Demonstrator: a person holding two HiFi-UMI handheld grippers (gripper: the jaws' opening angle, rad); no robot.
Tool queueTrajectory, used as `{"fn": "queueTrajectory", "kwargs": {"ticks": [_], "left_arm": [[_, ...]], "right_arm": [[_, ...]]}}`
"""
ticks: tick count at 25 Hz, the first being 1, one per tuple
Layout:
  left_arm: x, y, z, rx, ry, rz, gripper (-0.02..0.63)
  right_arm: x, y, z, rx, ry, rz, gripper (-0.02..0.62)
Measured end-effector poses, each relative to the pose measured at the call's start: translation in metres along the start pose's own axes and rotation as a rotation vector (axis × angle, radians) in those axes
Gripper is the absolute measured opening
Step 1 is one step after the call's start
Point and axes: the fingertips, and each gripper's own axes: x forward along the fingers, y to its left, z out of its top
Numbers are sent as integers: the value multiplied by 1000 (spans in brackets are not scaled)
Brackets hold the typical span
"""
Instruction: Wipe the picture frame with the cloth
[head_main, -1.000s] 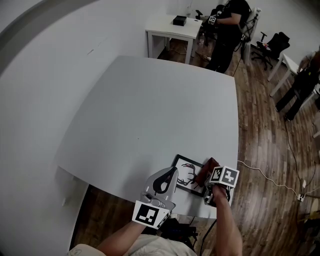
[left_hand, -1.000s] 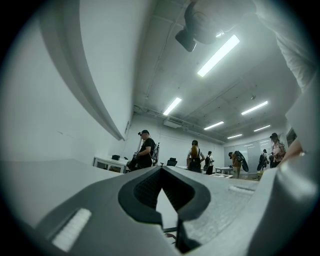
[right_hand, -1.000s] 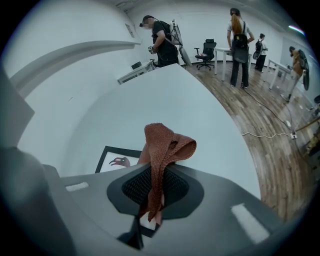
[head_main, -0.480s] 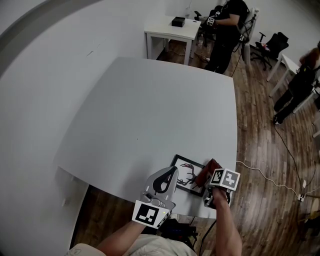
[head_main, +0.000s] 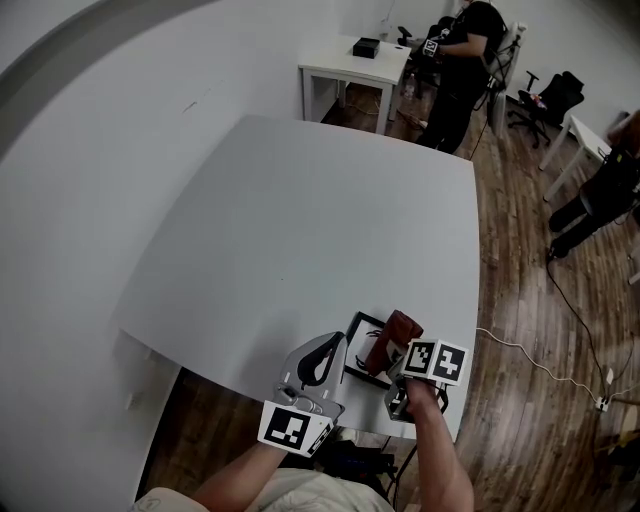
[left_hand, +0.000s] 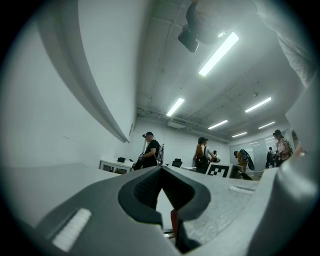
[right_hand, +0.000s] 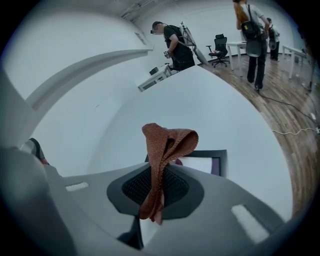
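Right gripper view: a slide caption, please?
Right gripper holds a brown cloth close to the picture frame.

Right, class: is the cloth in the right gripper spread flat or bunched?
Bunched: the reddish-brown cloth is pinched between the shut jaws of the right gripper and loops over on itself.

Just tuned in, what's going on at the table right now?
A person works two handheld grippers at the near edge of a white table. The right gripper is shut on a rust-brown cloth, held just over the black picture frame lying there; contact can't be confirmed. The left gripper hovers beside it, jaws together and empty.
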Motion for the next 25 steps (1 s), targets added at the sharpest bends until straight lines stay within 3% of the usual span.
{"fn": "queueTrajectory", "kwargs": {"ticks": [6,10,14,25], "left_arm": [[-7,15,2,7,1,36,0],[-12,17,-6,17,54,42,0],[-13,19,1,13,7,57,0],[-10,19,-2,11,15,40,0]], "right_arm": [[33,39,-27,-5,86,69,61],[50,50,-43,4,135,86,61],[61,47,-50,10,157,71,61],[65,33,-56,24,171,45,61]]}}
